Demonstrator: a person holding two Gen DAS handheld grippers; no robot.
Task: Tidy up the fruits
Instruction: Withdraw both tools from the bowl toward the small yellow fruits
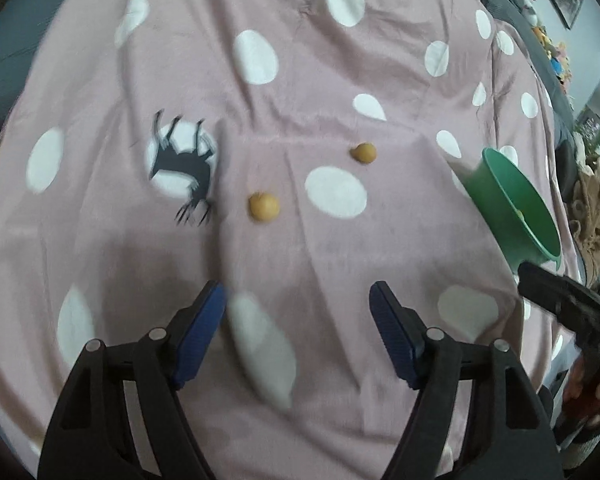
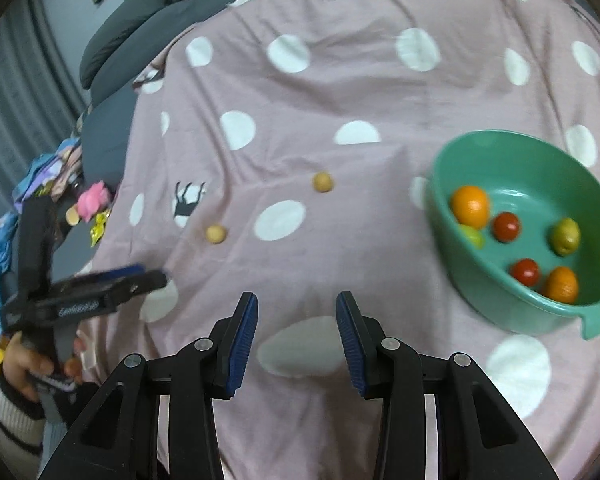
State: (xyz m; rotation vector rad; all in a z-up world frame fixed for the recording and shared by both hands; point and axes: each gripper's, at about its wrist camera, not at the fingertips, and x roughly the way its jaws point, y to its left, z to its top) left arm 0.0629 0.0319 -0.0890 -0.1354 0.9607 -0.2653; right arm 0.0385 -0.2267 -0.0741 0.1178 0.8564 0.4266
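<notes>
Two fruits lie mid-bed; the nearer fruit (image 1: 263, 207) sits just ahead of the spread, empty left tongs (image 1: 298, 300), closer than the spread right tongs (image 2: 297, 308).

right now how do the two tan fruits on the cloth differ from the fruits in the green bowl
The two tan fruits lie loose and apart on the pink cloth; the bowl fruits sit gathered in the green bowl. The tan ones are dull beige and look smaller; the bowl's are bright orange, red and yellow-green. All are roundish, and neither gripper holds any.
</notes>
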